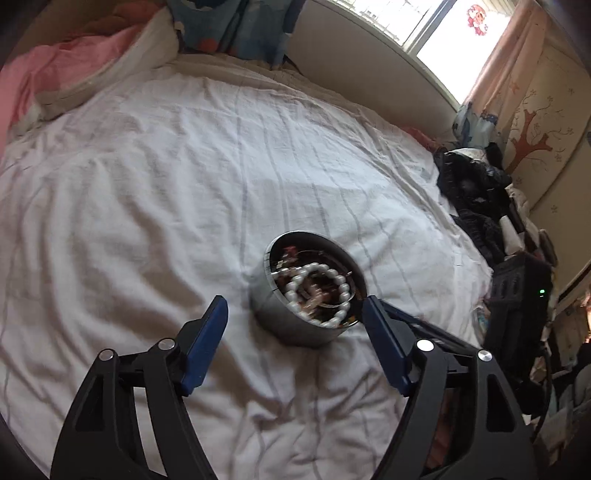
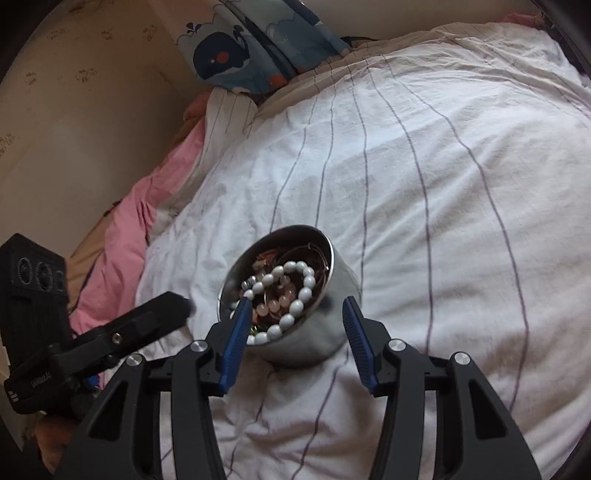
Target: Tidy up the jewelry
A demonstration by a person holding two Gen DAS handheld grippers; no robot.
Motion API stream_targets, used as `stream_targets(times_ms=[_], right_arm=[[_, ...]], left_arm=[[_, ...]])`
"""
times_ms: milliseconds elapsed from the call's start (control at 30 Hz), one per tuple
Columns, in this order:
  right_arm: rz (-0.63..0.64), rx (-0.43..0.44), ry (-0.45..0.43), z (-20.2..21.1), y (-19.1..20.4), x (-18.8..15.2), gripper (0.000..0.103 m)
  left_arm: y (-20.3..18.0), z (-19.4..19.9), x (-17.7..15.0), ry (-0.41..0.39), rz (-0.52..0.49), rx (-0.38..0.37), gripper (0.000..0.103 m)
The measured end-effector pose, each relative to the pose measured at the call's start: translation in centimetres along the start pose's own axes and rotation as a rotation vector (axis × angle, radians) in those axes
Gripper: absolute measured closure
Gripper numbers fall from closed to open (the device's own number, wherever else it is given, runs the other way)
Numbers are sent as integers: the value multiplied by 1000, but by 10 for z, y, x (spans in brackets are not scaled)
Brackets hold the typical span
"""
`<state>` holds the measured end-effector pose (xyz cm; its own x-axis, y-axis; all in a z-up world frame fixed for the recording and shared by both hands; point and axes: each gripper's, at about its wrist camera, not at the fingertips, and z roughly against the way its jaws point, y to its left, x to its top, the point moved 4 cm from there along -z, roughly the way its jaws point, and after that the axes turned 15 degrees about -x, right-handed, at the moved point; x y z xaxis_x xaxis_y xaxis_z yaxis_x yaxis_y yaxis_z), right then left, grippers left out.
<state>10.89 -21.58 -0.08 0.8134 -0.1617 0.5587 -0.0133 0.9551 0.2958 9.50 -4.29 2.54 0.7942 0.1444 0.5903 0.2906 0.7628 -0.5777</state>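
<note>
Both claws hang spread, gripping nothing, over the metal bowl (image 1: 295,325) of pearl beads (image 2: 295,308) on the bed (image 1: 147,184); only the right view shows the left claw (image 2: 177,299); the left view alone shows the window (image 1: 443,22).

We look down steeply from each wrist, close over the bed (image 1: 147,166); both views share the metal bowl (image 1: 284,325) from opposite sides.

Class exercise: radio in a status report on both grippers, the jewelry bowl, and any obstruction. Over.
Left gripper open, empty. Right gripper open, empty, straddling the metal bowl. White bead bracelet in bowl on striped sheet. Nothing in the way.
</note>
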Motion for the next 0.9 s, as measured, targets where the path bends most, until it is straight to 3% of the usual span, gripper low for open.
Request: stream_targets(times_ms=[167,267,333,367,467,900], right_arm=[[112,-231,-17,34,-6,-36,44],[194,-391,23,35,-10,-70,36],[207,-447,56,30,-16,-89,33],[207,-459,45,31,-17,-92,30],[189,-516,21,33,-23,-97,7],[186,-516,34,30,-26,-100,7]], left_arm=[[15,24,-36,49,-86,232,17],[13,26,-55,74,-147,302,12],[12,23,-63,90,-192,329,9],[12,21,-68,102,-205,329,8],[19,9,-76,146,-223,370,7],[27,6,-81,153,-202,367,7]])
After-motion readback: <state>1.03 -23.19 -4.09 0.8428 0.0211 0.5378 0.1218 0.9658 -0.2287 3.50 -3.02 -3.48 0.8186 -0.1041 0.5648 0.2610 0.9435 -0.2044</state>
